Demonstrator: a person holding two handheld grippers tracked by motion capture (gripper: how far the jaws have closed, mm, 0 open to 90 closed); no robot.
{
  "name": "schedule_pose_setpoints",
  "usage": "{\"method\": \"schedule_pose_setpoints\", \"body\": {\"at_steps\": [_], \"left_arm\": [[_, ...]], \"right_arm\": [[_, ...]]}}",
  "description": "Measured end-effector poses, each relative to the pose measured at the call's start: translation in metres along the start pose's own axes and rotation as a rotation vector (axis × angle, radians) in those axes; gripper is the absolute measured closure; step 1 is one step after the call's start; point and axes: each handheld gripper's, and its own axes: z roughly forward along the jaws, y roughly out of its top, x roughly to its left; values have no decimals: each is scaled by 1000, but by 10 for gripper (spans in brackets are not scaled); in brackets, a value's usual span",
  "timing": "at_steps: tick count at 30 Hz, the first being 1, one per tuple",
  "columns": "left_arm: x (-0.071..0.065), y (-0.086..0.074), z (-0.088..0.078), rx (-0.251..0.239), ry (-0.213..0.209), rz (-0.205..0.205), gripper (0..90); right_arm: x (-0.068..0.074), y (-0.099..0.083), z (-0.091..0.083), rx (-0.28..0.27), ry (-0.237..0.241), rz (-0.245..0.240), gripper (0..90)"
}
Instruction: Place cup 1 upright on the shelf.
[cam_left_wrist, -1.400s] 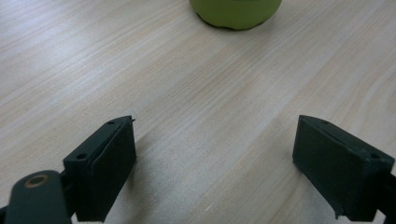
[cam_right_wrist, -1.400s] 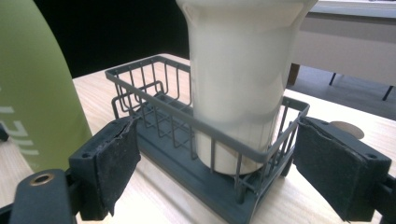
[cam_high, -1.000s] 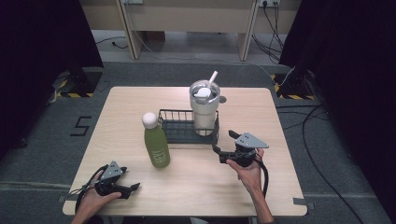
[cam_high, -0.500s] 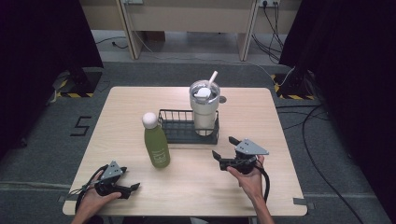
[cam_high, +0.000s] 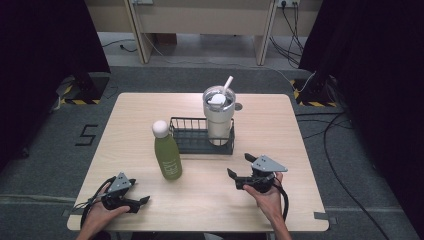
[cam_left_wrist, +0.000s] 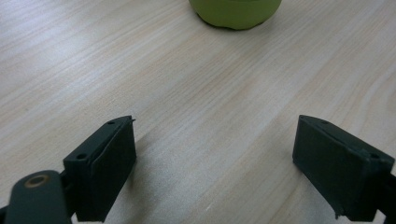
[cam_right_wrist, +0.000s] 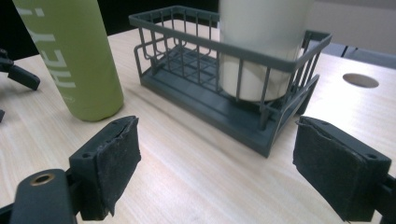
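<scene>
two black handheld grippers, the left gripper and the right gripper, rest spread and empty near the table's front edge, so the reach seems just starting toward the upright green metal bottle beside the dark wire basket holding a cream tumbler.

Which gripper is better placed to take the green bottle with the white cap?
Probably the left gripper: it lies open on the same side as the green bottle with the white cap, whose base is just ahead. The right gripper faces the dark wire basket.
</scene>
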Motion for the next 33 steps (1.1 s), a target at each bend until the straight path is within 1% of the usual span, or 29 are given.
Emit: {"method": "schedule_pose_setpoints", "body": {"at_steps": [3,6,10,13,14,16,18,22,24,26,27,30,33], "left_arm": [[0,0,0,0,0,0,126],[0,0,0,0,0,0,126],[0,0,0,0,0,0,126],[0,0,0,0,0,0,126],[0,0,0,0,0,-1,126],[0,0,0,0,0,0,126],[0,0,0,0,0,0,126],[0,0,0,0,-1,-1,126],[0,0,0,0,-1,-1,125],[0,0,0,0,-1,-1,125],[0,0,0,0,-1,-1,125],[0,0,0,-2,-2,-3,124],[0,0,1,-3,-1,-4,122]], "right_arm": [[0,-3,0,5,-2,5,150],[0,-7,1,24,-6,15,151],[3,-9,0,38,-6,-3,150],[4,-12,-1,40,-1,3,150],[4,-16,-1,52,-4,10,150],[4,-18,-2,55,-2,16,150],[5,-20,-4,64,-15,9,150],[7,-22,-6,63,-13,4,150],[6,-28,-6,92,-19,4,151],[6,-30,-7,96,-17,11,151],[5,-32,-7,108,-21,20,151],[5,-33,-9,110,-28,13,151],[5,-36,-10,125,-28,19,151]]}}
